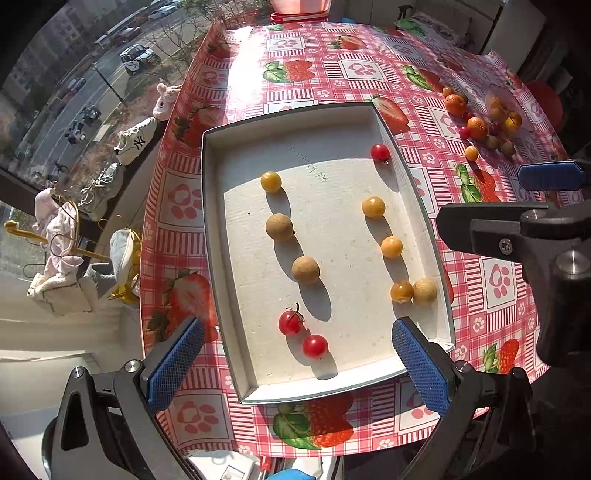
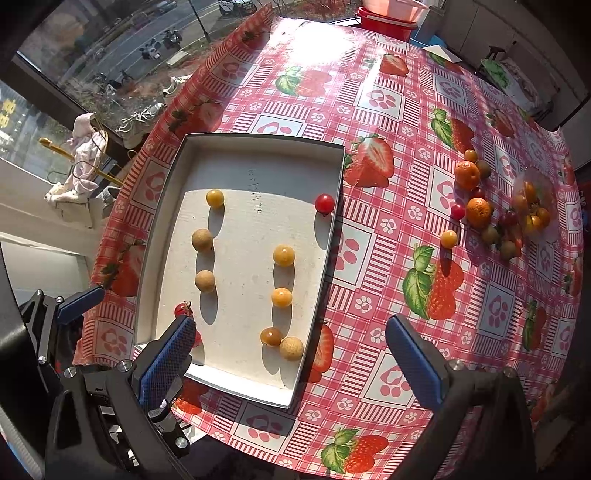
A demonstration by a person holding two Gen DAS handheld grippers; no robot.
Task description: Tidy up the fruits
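A white shallow tray lies on the strawberry tablecloth with small fruits in two columns. On the left run a yellow berry, two tan longans and two red cherry tomatoes. On the right sit a red tomato, yellow berries and a longan. A loose fruit pile with small oranges lies far right. My left gripper is open and empty over the tray's near end. My right gripper, also open and empty, hovers at the tray's near right corner.
A clear plastic bag with more fruit lies beside the pile. A red basin stands at the table's far edge. The table's left edge drops off toward a window ledge with shoes and cloths. The right gripper's body shows in the left wrist view.
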